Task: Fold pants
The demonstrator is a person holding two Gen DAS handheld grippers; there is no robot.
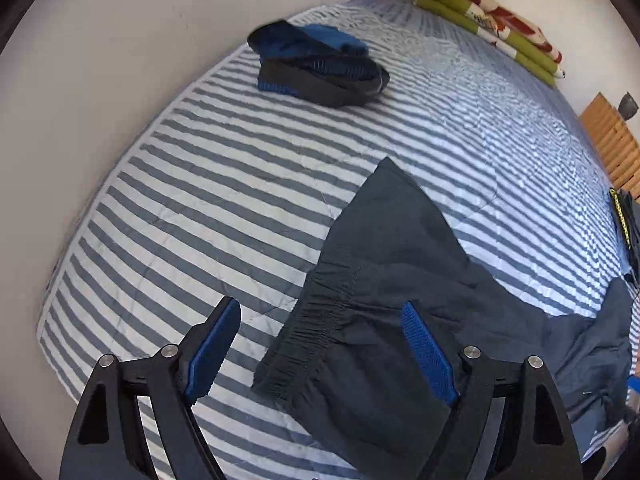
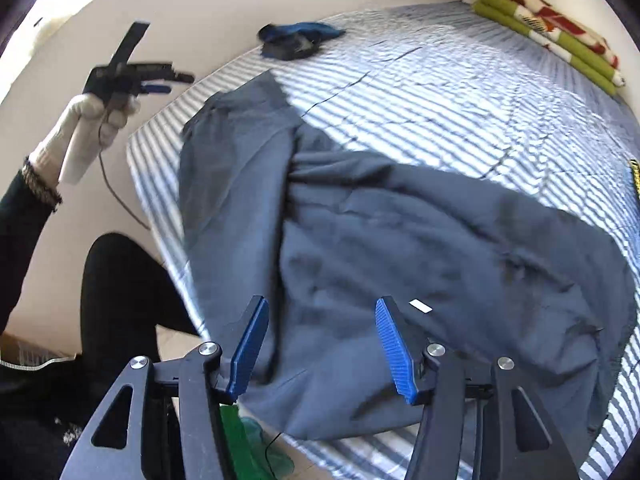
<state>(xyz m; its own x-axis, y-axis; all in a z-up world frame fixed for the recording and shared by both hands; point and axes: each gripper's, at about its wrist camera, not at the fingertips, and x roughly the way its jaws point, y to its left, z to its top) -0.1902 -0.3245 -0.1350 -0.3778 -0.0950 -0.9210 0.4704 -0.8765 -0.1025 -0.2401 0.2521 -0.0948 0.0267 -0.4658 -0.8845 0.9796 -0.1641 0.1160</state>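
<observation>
Dark navy pants (image 1: 392,264) lie crumpled on the striped bed cover (image 1: 200,200), their elastic waistband (image 1: 316,320) turned toward the left wrist camera. My left gripper (image 1: 319,306) hovers open above that waistband, with nothing between its blue pads. In the right wrist view the pants (image 2: 400,240) spread across the near edge of the bed (image 2: 440,100), one part hanging over it. My right gripper (image 2: 322,302) is open just above the cloth, gripping nothing. The left gripper (image 2: 176,82) shows here at the upper left, raised in a white-gloved hand (image 2: 92,120).
A folded stack of dark and blue clothes (image 1: 316,68) (image 2: 296,40) sits near the far wall side of the bed. Folded green and red blankets (image 1: 492,20) (image 2: 548,40) lie at the head. A person's black-clad leg (image 2: 116,300) stands beside the bed; wooden slats (image 1: 612,140) show at right.
</observation>
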